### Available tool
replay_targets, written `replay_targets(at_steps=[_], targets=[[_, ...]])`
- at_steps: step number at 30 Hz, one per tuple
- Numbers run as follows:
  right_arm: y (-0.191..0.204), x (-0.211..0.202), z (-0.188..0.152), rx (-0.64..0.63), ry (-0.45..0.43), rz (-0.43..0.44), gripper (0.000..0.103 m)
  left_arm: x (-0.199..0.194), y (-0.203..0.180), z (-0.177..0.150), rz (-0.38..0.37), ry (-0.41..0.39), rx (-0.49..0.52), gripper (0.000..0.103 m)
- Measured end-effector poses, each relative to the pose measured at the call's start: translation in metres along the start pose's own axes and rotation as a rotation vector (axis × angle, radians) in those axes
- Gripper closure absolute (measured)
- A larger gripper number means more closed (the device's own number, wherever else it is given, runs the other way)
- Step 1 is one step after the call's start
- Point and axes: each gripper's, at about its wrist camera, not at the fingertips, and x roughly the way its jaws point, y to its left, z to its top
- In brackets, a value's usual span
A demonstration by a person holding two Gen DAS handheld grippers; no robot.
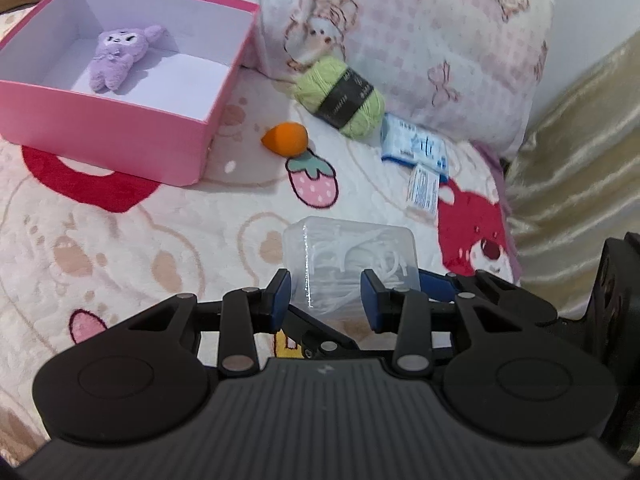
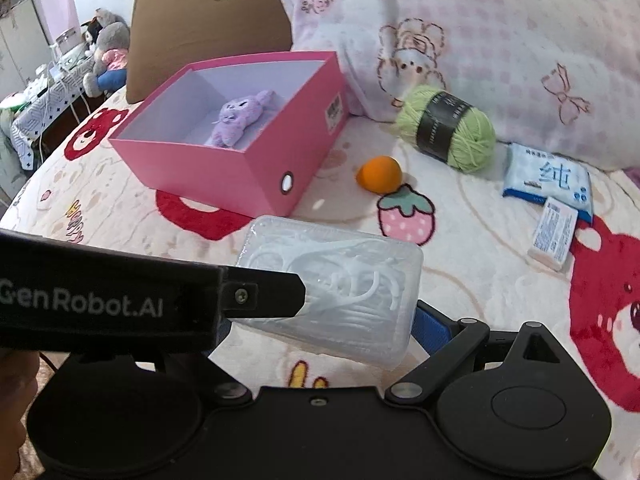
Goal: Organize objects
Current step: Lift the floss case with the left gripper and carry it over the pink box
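Observation:
A clear plastic box (image 1: pixel 348 252) of white floss picks hangs above the printed blanket. My left gripper (image 1: pixel 326 296) is shut on it, a blue pad on each side. In the right wrist view the same clear box (image 2: pixel 340 280) lies lengthwise between the fingers of my right gripper (image 2: pixel 326 324). The right blue pad (image 2: pixel 430 326) presses its end. The other finger is hidden behind my left gripper's black finger (image 2: pixel 260 292). The open pink box (image 1: pixel 120 128) (image 2: pixel 208 172) holds a purple plush toy (image 1: pixel 116 56) (image 2: pixel 240 116).
On the blanket lie an orange sponge (image 2: pixel 380 174), a green yarn ball (image 2: pixel 448 128), a blue wipes pack (image 2: pixel 548 178) and a small white packet (image 2: pixel 554 232). A pink pillow (image 2: pixel 500 40) and brown cushion (image 2: pixel 208 28) stand behind. A curtain (image 1: pixel 580 140) hangs at the right.

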Motion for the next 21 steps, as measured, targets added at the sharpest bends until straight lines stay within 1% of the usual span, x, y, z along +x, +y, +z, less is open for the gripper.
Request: replay_targets(at_steps=[4, 11, 14, 18, 21], targets=[[0.012, -0.007, 0.011, -0.026, 0.002, 0.000, 0.006, -0.015, 0.002, 0.002, 0.002, -0.032, 0.013, 0.067], [0.032, -0.018, 0.024, -0.077, -0.023, -0.011, 0.006, -0.037, 0.005, 0.010, 0.010, -0.059, 0.030, 0.067], [0.040, -0.023, 0.030, -0.095, -0.030, -0.015, 0.006, -0.046, 0.009, 0.012, 0.008, -0.077, 0.013, 0.067], [0.050, -0.027, 0.034, -0.127, -0.040, -0.011, 0.006, -0.058, 0.012, 0.014, 0.015, -0.083, 0.021, 0.067], [0.059, -0.029, 0.038, -0.156, -0.046, -0.008, 0.006, -0.066, 0.019, 0.016, 0.007, -0.087, 0.006, 0.067]])
